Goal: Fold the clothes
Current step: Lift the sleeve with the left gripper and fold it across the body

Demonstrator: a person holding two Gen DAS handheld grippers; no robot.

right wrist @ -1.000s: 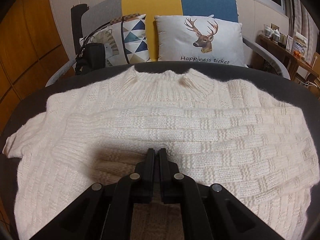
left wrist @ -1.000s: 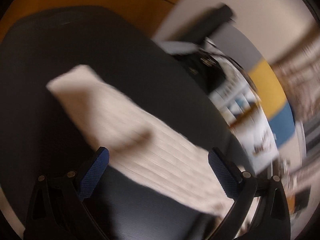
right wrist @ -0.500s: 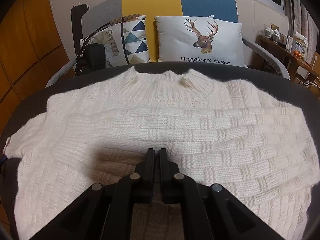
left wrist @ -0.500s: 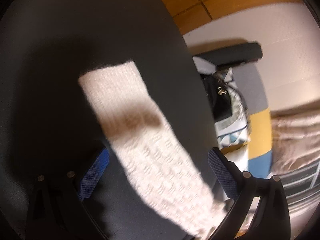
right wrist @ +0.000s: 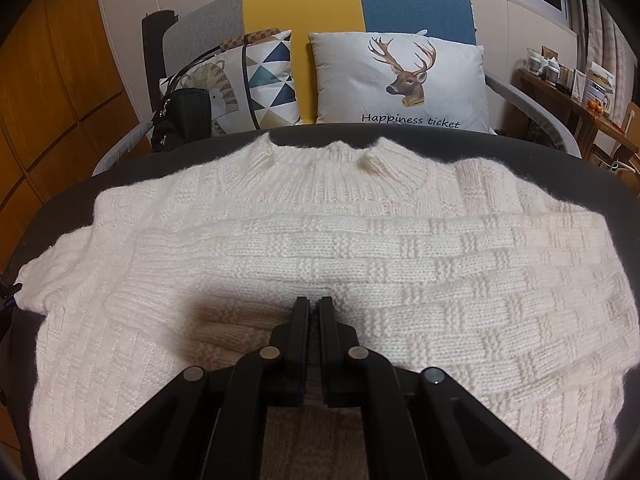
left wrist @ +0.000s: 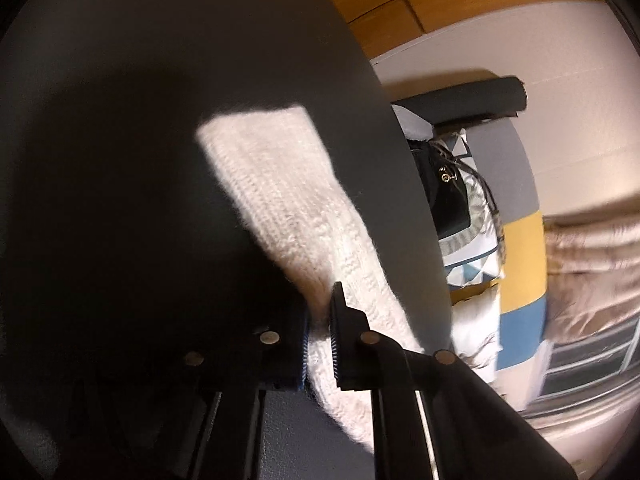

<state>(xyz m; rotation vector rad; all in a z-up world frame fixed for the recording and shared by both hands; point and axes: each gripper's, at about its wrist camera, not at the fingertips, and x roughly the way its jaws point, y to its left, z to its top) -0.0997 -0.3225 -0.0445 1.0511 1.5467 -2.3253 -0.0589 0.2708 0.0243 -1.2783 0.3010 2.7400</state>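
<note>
A cream knitted sweater [right wrist: 320,248] lay flat across the dark table [right wrist: 560,168], collar toward the far edge, one sleeve folded across the chest. My left gripper [left wrist: 320,320], jaws just drawn together, pinched the other sleeve [left wrist: 280,200], which stretched out along the table's left edge. My right gripper [right wrist: 314,308] hung over the sweater's near half, jaws closed on nothing.

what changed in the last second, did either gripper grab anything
The left gripper came in lower over the sleeve, and its jaws have just been closing: wide open a second ago, they now pinch the sleeve. The right gripper stayed shut over the sweater, which lies on the dark table as before.
</note>
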